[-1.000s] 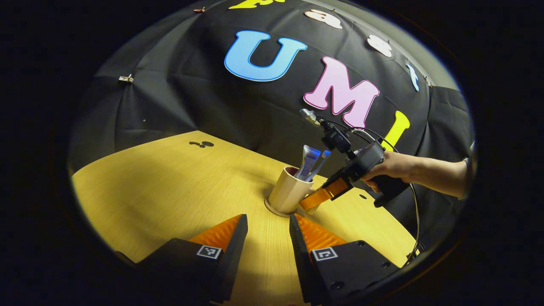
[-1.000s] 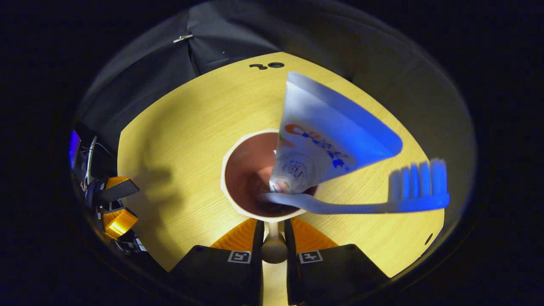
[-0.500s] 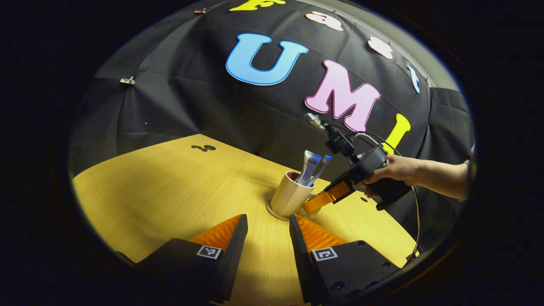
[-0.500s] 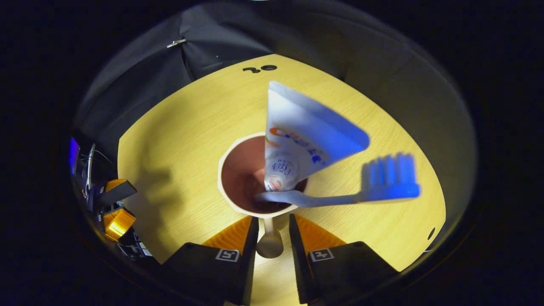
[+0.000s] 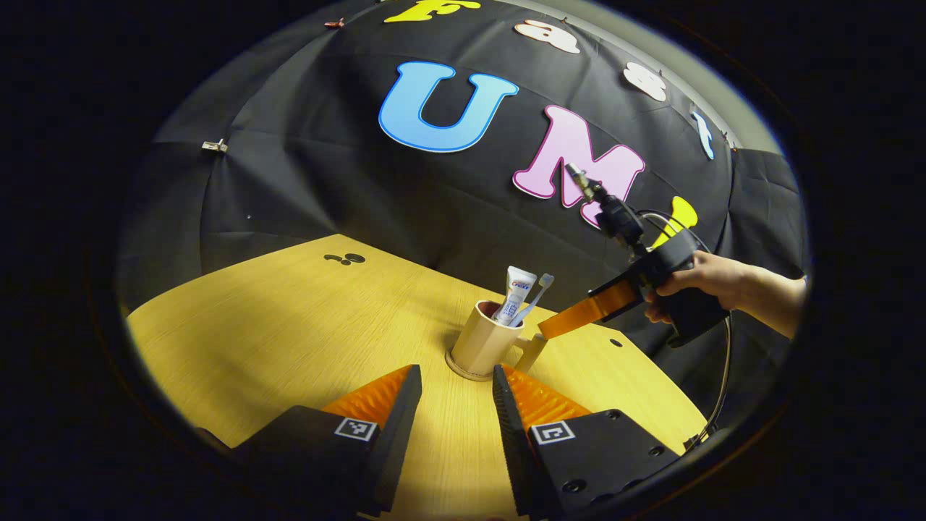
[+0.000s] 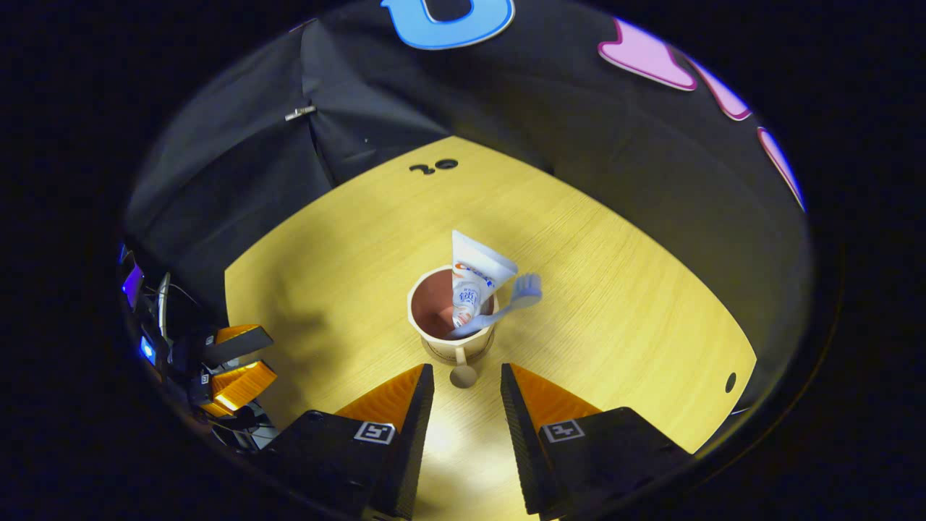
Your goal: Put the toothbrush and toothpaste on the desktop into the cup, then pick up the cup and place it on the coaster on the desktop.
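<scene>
Going from left to right in the left gripper view, we see the left gripper (image 5: pixel 457 370) low down with its two fingers wide apart and nothing between them. It points over the yellow wooden desktop (image 5: pixel 275 325) straight at the tan round cup with the dark red inside (image 5: pixel 483 340). The cup stands up straight, and we think the thin round tan coaster (image 5: pixel 463 374) is the ring under its bottom (only a thin edge peeks out, so we cannot be sure). The white toothpaste tube (image 5: pixel 512 295) and the pale blue toothbrush (image 5: pixel 537 293) both stand in the cup. Their long sides point up and lean a little to the right, with the brush head on top. So the things seem to lie as the task wants them. The cup's handle (image 5: pixel 530 352) sticks out to the right, toward the right gripper (image 6: pixel 466 370). That gripper is open too, holds nothing, and has the handle straight ahead, just past its fingertips. We judge it the nearer of the two. A person's hand (image 5: pixel 705 278) holds it, and the arm is cut off at the edge. The low ends of the tube and brush hide inside the cup. We cannot tell if a finger brushes the handle.
</scene>
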Motion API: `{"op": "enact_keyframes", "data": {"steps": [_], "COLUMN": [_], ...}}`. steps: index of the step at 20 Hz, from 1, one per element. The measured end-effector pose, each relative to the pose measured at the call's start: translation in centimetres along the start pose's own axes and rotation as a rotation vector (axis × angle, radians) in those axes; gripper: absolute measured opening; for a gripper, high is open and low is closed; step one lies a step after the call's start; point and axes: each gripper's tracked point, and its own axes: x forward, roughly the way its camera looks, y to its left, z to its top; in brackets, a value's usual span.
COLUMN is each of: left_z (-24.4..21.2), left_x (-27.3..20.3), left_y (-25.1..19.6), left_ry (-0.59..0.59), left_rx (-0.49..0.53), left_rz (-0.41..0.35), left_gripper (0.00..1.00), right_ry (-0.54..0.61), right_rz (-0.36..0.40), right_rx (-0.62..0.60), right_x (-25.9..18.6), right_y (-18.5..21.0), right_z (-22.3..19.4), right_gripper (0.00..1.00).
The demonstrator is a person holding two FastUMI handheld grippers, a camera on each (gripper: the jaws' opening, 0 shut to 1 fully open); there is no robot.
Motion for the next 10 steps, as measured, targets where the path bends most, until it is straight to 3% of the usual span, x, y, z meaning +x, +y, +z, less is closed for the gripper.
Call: {"op": "enact_keyframes", "data": {"steps": [3,4,5,8,10], "left_z": [1.9,2.9,3.9,6.3,8.1], "left_x": [-0.8,-1.1,-1.4,-2.7,-3.8], "left_y": [-1.3,-1.8,-2.3,-3.1,-4.5], "left_ry": [-0.003,-0.006,-0.010,-0.019,-0.036], "left_rx": [-0.003,-0.002,0.000,0.003,-0.025], "left_rz": [-0.001,0.001,0.005,0.026,0.002], "left_gripper": [0.64,0.64,0.64,0.67,0.69], "right_ry": [-0.123,-0.164,-0.203,-0.307,-0.360], "right_rz": [-0.018,-0.024,-0.027,-0.081,-0.099], "right_rx": [0.067,0.092,0.112,0.133,0.125], "right_x": [-3.3,-4.6,-5.9,-10.0,-12.3], "right_y": [0.4,0.7,1.0,1.5,2.5], "right_z": [1.5,2.0,2.2,2.6,2.3], "right_gripper": [0.62,0.58,0.67,0.69,0.71]}}
